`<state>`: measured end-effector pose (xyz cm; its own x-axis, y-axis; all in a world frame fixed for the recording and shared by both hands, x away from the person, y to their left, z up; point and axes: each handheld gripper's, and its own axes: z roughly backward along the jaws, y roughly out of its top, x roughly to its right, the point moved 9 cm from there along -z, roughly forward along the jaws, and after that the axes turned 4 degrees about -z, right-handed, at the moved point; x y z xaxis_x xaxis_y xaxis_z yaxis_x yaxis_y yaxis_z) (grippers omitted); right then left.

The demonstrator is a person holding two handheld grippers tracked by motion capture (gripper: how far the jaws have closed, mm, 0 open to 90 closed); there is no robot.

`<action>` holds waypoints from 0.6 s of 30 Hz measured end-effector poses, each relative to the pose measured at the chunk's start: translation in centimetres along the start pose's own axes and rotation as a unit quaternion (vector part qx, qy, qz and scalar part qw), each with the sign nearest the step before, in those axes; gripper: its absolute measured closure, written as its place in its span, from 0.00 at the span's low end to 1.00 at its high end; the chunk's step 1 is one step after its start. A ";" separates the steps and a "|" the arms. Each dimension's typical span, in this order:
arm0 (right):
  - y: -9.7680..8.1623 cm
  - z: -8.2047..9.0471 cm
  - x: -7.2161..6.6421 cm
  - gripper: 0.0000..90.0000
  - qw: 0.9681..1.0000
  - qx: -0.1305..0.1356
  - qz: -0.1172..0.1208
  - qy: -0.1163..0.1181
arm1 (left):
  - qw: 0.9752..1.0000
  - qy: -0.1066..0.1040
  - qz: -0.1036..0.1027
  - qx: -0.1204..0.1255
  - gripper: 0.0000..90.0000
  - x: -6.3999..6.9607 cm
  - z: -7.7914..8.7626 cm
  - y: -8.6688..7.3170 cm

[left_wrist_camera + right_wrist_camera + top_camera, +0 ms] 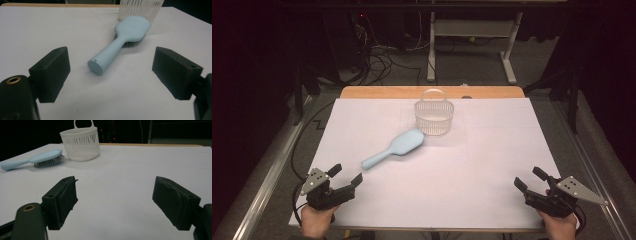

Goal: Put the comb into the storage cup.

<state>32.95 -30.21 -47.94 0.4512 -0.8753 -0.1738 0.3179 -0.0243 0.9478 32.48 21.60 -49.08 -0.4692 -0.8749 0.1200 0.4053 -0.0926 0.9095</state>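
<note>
Start of pickup: left gripper (111, 72) and right gripper (113, 202), jaws released, empty; next, left closes on pale-blue hairbrush (394, 148) handle beside white basket (434, 118).

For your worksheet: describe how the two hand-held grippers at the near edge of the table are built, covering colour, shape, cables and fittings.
The left gripper and right gripper are black, each with two blocky, wedge-shaped jaws. A grey three-cornered plate with small holes tops each, and a dark cable trails from each. A brass-coloured ring sits in each body. The person's hands show no sleeves.
</note>
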 end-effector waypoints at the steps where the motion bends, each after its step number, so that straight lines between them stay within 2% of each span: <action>1: 0.0 0.1 0.0 0.22 1.000 0.000 0.001 -0.001 | 1.000 -0.001 0.001 0.001 0.16 0.1 0.0 0.1; 4: 0.1 0.2 0.2 0.22 1.000 0.004 0.000 -0.005 | 1.000 -0.003 -0.003 0.001 0.16 0.2 -0.1 0.2; 5: 0.2 0.3 0.2 0.22 1.000 0.008 -0.005 -0.004 | 1.000 -0.003 -0.004 -0.006 0.16 0.2 -0.2 0.0; 9: 0.1 0.1 0.1 0.22 1.000 0.004 0.000 -0.002 | 1.000 -0.003 -0.005 -0.004 0.16 0.2 -0.1 0.0; 18: 0.1 0.1 0.1 0.23 1.000 0.003 0.006 -0.005 | 1.000 0.000 0.004 0.003 0.16 0.2 0.1 0.3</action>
<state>32.93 -30.33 -47.80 0.4463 -0.8807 -0.1589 0.3067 -0.0162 0.9517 32.41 21.44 -48.77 -0.4665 -0.8754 0.1266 0.4039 -0.0835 0.9110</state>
